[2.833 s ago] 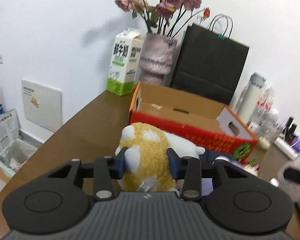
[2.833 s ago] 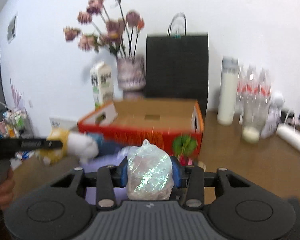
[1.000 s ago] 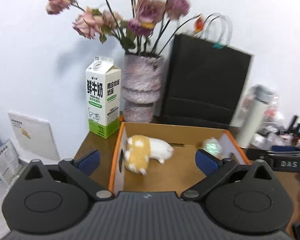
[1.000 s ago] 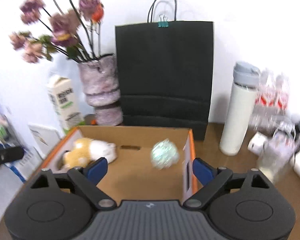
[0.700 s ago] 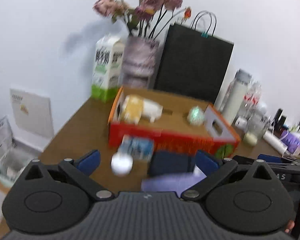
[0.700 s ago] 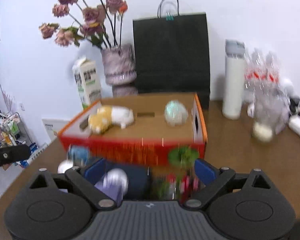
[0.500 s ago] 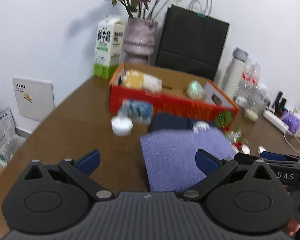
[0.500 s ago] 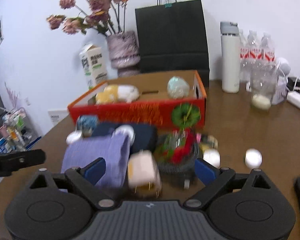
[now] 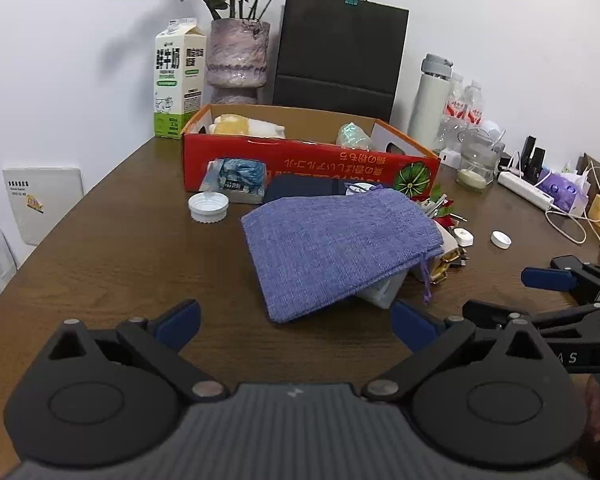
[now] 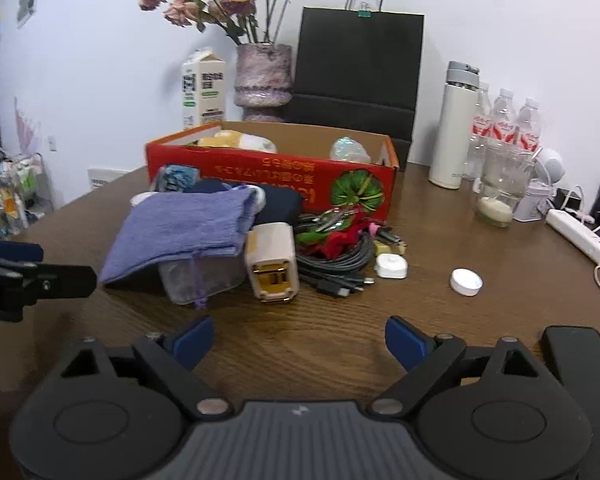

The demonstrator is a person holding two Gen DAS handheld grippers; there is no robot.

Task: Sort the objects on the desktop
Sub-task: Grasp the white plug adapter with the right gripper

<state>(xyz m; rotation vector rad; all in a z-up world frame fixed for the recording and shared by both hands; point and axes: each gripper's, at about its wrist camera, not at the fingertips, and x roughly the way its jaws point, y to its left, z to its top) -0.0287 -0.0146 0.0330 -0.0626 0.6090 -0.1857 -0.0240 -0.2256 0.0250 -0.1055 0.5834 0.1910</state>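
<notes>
Left gripper [image 9: 294,322]: your jaws stand wide, nothing between them.
Right gripper [image 10: 299,338]: your jaws are closing, still wide, nothing held.
Purple pouch [image 9: 336,242]: mid-tabletop, draped over clutter, just ahead.
Red box [image 9: 308,164]: behind it, toward the tabletop's far edge, holding a plush toy [image 9: 246,125].

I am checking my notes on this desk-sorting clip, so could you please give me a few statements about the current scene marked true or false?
1. The plush toy lies inside the red box. True.
2. The purple pouch is in the box. False: it lies on the table in front of it.
3. The left gripper holds the pouch. False: it is open and empty.
4. The white charger sits beside the pouch. True.
5. The milk carton lies on its side. False: it stands upright.
</notes>
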